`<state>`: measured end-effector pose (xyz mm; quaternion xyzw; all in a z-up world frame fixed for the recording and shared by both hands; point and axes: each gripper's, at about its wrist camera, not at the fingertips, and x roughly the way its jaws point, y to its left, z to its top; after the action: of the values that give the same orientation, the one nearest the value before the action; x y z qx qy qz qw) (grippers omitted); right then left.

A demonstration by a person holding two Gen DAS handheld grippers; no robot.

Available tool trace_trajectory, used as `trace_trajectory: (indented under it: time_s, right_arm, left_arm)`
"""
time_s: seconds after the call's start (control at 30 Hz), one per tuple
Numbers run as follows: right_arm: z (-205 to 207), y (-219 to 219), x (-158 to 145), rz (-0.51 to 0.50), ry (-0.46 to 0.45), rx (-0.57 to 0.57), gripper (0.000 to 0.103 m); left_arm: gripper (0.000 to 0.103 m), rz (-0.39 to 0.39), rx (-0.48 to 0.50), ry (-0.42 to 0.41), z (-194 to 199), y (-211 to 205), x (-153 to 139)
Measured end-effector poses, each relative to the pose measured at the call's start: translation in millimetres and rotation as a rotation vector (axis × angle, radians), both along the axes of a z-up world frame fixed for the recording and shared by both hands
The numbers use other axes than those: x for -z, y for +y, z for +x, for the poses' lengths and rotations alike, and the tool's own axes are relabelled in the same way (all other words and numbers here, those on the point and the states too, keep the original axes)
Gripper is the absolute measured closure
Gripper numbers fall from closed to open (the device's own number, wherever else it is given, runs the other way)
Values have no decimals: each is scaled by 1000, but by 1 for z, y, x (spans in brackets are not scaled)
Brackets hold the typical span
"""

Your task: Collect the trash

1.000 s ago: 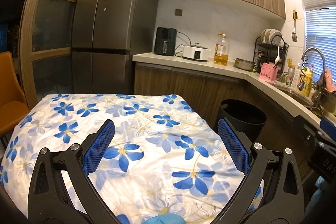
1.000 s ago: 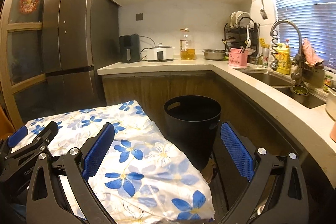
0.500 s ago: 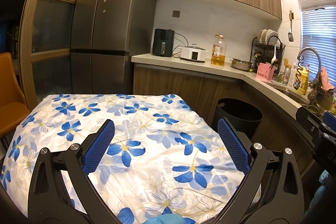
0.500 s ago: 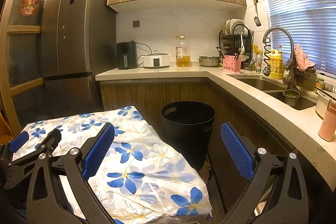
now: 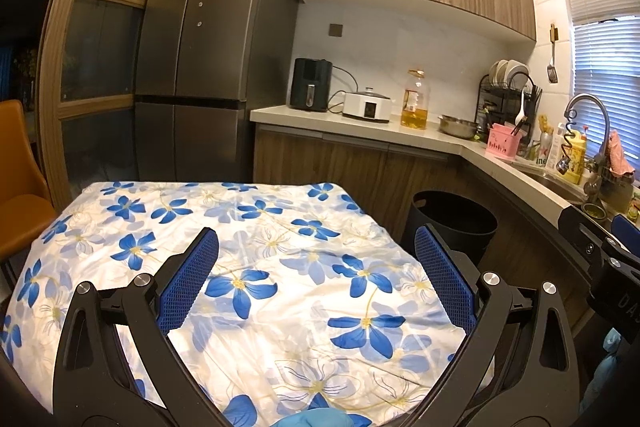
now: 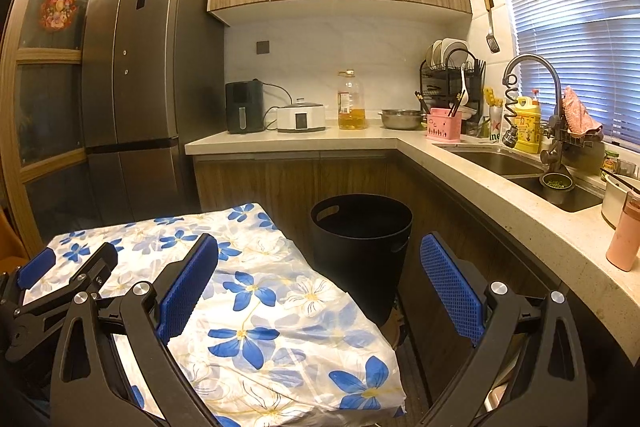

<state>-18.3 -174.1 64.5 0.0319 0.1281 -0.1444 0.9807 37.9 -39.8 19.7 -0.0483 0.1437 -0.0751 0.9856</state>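
A black trash bin (image 6: pixel 362 247) stands on the floor between the table and the counter cabinets; it also shows in the left wrist view (image 5: pixel 454 223). My left gripper (image 5: pixel 316 279) is open and empty above a table covered with a white cloth with blue flowers (image 5: pixel 256 267). My right gripper (image 6: pixel 320 287) is open and empty, held over the table's right edge (image 6: pixel 320 307) and in front of the bin. The left gripper shows at the left of the right wrist view (image 6: pixel 60 283). No loose trash shows on the cloth.
A counter (image 6: pixel 480 163) runs along the back and right with a sink (image 6: pixel 520 167), faucet, dish rack, oil bottle (image 6: pixel 351 101) and pink cup (image 6: pixel 624 231). A dark fridge (image 5: pixel 208 67) stands at the back left. An orange chair (image 5: pixel 20 187) is at the far left.
Both grippers have risen and pulled back a little, so more of the table and counter shows. Both stay open and empty.
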Motion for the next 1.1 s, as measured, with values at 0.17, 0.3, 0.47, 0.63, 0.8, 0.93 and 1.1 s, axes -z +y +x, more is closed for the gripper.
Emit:
trace_trajectory:
  time_s: [0.17,0.3,0.47,0.63,0.8,0.93,1.1]
  right_arm:
    - [0,-1,0,2,1,1,6]
    - [-1,0,-2,1,-2,-1,6]
    - [-2,2,-2,1,-3,0,6]
    - [-1,2,-3,1,-5,-1,6]
    - [-1,2,-3,2,-6,0,6]
    - [-1,3,-4,1,-9,1,6]
    - [-1,2,-4,2,-8,0,6]
  left_arm:
    - [6,3,-1,-3,-1,1,-2]
    - [6,2,-1,-5,-2,2,-4]
    - [6,4,-3,-5,-2,3,-6]
    - [6,5,-3,-11,-2,3,-8]
    - [6,7,-1,-14,-2,3,-9]
    - [6,13,1,-18,-2,2,-11]
    - [6,12,0,-17,-2,1,-11]
